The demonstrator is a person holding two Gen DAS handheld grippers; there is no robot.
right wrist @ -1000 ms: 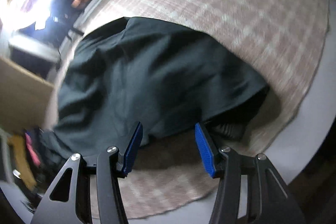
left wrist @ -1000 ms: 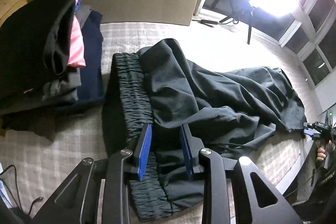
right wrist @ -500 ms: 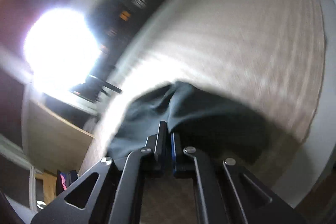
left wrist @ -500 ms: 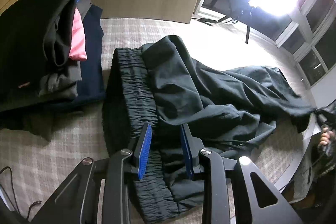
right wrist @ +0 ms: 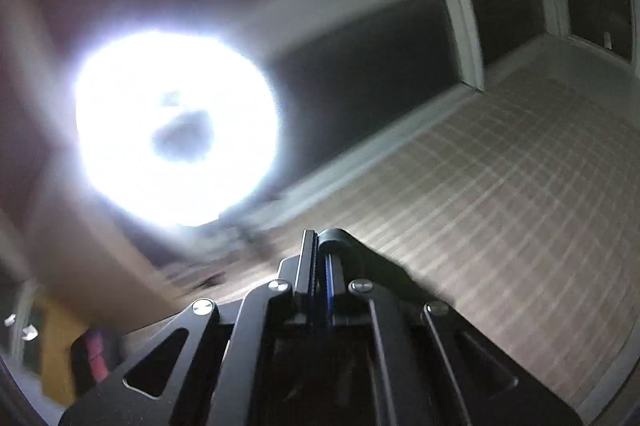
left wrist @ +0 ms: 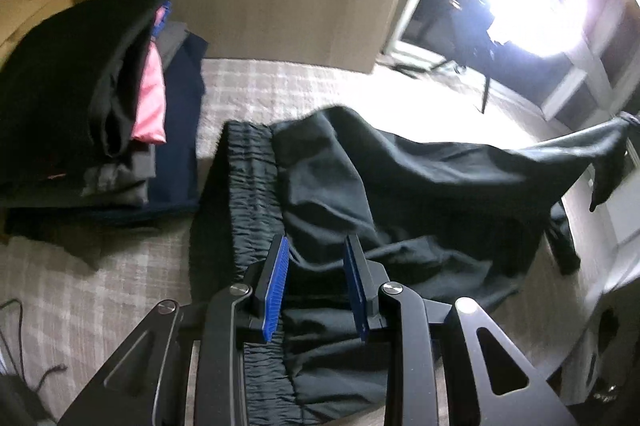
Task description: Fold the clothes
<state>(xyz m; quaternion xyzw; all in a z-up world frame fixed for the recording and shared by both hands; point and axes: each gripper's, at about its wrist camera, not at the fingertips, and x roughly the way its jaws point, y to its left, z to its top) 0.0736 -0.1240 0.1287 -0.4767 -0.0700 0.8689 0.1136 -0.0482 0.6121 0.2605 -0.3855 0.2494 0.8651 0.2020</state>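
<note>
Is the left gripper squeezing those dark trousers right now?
No, the left gripper is open, its blue pads apart above the dark trousers.

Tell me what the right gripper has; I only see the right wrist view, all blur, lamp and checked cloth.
Observer: The right gripper is shut on the trousers' leg end; the left wrist view shows that end lifted off the bed, pulled out to the right.
Operator: And the left gripper?
Observer: The left gripper is open, low over the trousers just past the elastic waistband, gripping nothing.
Operator: Is the waistband up too?
Observer: No, it lies flat on the checked cover.
Operator: Anything beside it?
Observer: A pile of clothes, dark with one pink piece, sits left of the waistband.
</note>
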